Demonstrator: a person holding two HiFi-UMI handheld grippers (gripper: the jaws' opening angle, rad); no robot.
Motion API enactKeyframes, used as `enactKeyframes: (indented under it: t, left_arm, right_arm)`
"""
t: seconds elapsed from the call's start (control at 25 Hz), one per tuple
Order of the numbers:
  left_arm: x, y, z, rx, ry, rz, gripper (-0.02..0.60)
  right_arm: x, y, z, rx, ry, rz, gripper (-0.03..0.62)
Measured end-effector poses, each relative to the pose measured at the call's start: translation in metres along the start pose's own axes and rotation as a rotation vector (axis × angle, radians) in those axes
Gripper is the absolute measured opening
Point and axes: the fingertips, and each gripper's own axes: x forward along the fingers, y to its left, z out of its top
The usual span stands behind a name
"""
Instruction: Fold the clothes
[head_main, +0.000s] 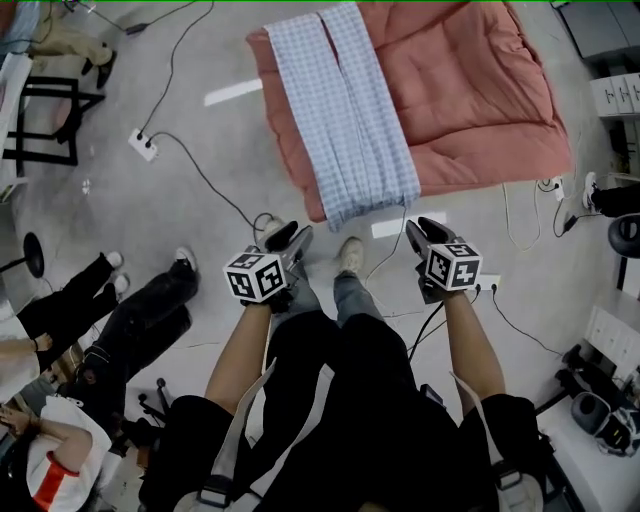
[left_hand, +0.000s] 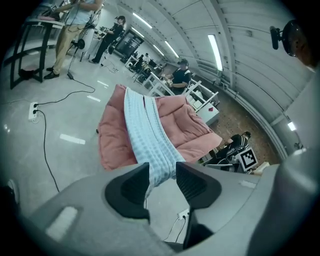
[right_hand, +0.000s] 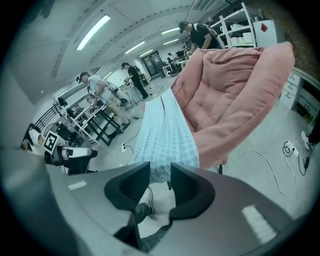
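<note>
Head view is showing the checked trousers (head_main: 345, 110) lying flat at twelve o'clock on the pink quilt (head_main: 480, 90), legs side by side and waistband reaching just over its near edge. The left gripper (head_main: 288, 238) and the right gripper (head_main: 424, 228) are hovering at six o'clock of the garment, each with jaws standing apart and pinching nothing. The trousers are looking smoothed out but not yet folded, so the folding itself is probably all left to do.

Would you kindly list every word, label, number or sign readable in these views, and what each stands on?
No readable word, brand or number in any view.
The left gripper and right gripper carry black-and-white square patterns only, no letters.
White drawers at the head view's right edge: labels too small to read.
</note>
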Motion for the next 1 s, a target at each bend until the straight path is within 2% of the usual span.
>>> enactKeyframes:
  t: [0.2, 0.52, 0.68, 0.84, 1.0]
  left_arm:
    - [-0.034, 0.023, 0.069, 0.068, -0.026, -0.027, 0.176]
    - [-0.108, 0.082, 0.187, 0.213, -0.093, -0.03, 0.164]
    - [-0.14, 0.11, 0.233, 0.294, -0.136, 0.022, 0.155]
    - [-0.17, 0.126, 0.28, 0.318, -0.225, 0.071, 0.137]
    - [-0.19, 0.135, 0.328, 0.349, -0.304, 0.082, 0.121]
  right_arm:
    - [0.021, 0.059, 0.04, -0.011, -0.045, 0.0, 0.13]
    - [0.082, 0.166, 0.117, -0.036, -0.126, 0.035, 0.122]
    - [0.107, 0.211, 0.157, -0.063, -0.189, 0.048, 0.12]
    - [0.119, 0.25, 0.197, -0.082, -0.262, 0.076, 0.117]
    - [0.137, 0.278, 0.239, -0.103, -0.311, 0.104, 0.109]
